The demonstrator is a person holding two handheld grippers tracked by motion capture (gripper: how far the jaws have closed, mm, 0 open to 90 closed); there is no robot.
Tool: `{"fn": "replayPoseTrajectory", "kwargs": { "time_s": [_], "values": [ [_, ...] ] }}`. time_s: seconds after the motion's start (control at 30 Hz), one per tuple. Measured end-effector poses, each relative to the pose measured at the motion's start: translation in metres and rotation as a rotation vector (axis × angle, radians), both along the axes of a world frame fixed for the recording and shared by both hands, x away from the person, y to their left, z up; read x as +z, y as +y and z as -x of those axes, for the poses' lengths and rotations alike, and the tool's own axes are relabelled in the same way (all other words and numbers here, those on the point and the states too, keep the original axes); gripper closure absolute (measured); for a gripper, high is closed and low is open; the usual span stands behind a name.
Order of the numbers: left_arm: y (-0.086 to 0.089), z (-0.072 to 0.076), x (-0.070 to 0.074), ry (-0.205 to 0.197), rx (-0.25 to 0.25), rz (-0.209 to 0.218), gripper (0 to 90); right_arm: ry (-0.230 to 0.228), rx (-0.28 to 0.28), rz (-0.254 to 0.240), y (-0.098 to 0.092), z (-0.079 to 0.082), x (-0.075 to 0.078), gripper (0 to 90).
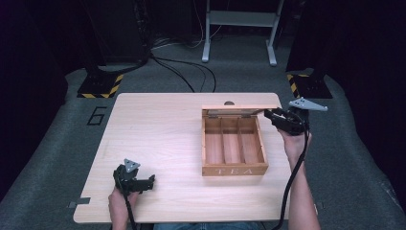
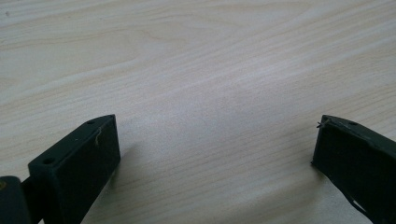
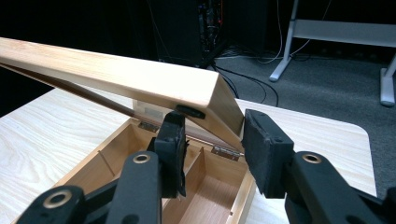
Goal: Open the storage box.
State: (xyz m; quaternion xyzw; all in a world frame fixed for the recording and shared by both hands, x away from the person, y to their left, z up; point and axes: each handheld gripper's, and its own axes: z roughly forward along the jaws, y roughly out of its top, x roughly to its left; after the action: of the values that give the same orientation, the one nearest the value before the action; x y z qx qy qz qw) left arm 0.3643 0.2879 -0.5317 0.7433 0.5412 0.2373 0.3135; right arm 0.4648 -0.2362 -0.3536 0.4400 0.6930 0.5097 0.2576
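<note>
On the right half of the table [image 1: 143, 134], the tea box [image 1: 234, 170] sits with its lid [image 3: 140, 79] raised, its corner pinched by the right gripper [image 3: 212, 149], nothing in the three compartments yet, while the left gripper [image 2: 215, 154] idles wide open, holding nothing.

Even overhead light brightens the table [image 1: 158, 143], surroundings stay dark, and close-up views look slightly soft.
</note>
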Motion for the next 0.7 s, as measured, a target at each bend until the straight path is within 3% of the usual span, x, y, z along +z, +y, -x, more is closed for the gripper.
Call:
{"fn": "replayPoseTrajectory", "kwargs": {
  "time_s": [0.7],
  "values": [
    [-0.0005, 0.0002, -0.0003, -0.008, 0.003, -0.002, 0.4, 0.000, 0.000, -0.001, 0.0000, 0.0003, -0.0002, 59.7]
  ]
}}
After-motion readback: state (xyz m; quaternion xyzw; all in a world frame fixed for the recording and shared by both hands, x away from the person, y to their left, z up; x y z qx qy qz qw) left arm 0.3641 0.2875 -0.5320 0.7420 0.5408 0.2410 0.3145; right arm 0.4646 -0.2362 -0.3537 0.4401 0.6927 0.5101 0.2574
